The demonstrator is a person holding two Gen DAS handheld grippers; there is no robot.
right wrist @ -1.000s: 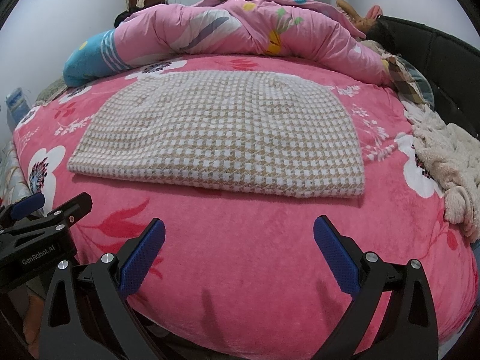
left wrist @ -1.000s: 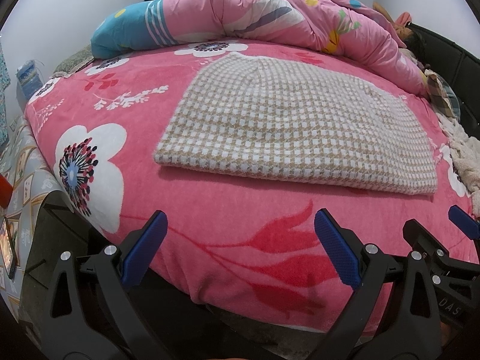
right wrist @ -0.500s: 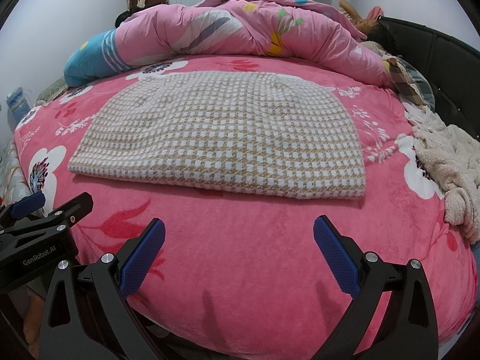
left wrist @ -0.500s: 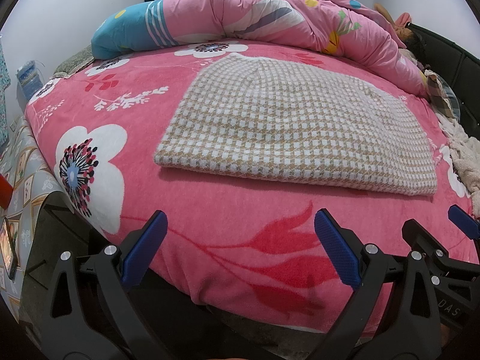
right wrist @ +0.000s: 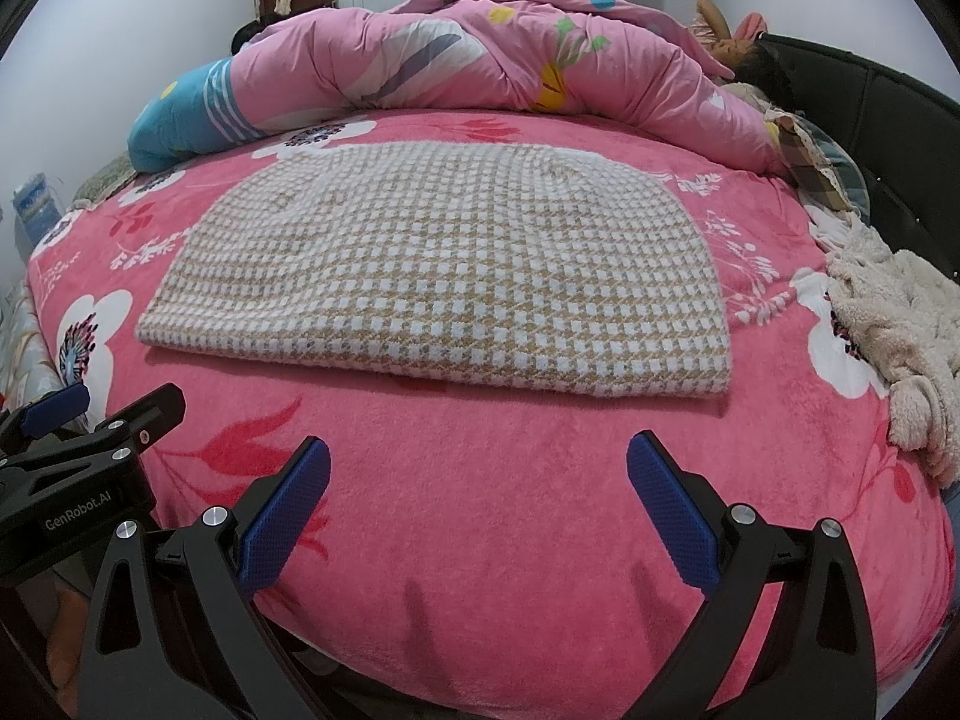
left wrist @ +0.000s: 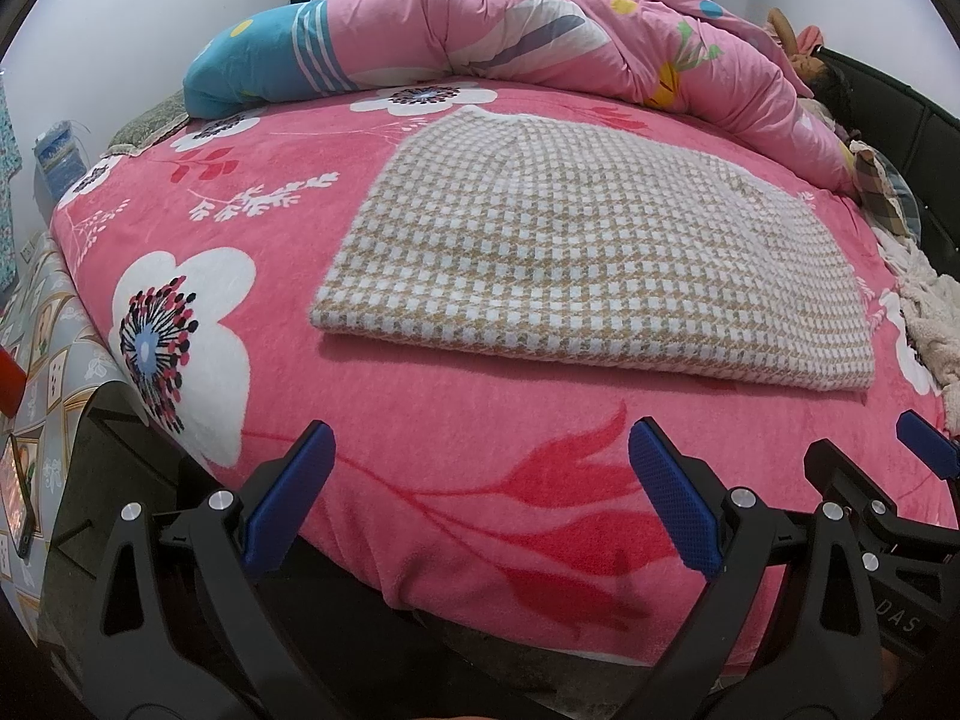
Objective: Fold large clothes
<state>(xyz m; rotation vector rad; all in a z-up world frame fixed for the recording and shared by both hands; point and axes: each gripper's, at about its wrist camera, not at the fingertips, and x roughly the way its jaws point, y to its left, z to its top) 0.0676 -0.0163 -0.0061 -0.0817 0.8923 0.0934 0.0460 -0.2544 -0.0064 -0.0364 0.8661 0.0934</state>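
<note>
folds of checked garment [right wrist: 444, 276] hidden beneath its top layer.

Left wrist view: camera sits behind the left claw [left wrist: 480, 492], low at the foot edge of the bed [left wrist: 420, 450], facing forward across the mattress; the folded checked garment [left wrist: 576, 264] lies at 12 to 1 o'clock, near, and the right claw [left wrist: 924, 456] enters at 4 o'clock. Right wrist view: camera sits behind the right claw [right wrist: 480, 498], same low height and heading, with the garment [right wrist: 444, 270] centred at 12 o'clock and the left claw [right wrist: 60, 408] at 8 o'clock. Shared field: garment, pink floral bedspread [right wrist: 510, 480], rolled quilt [left wrist: 540, 36] [right wrist: 480, 54] at the far side, dark headboard [right wrist: 870, 138] at 2 o'clock.
</note>
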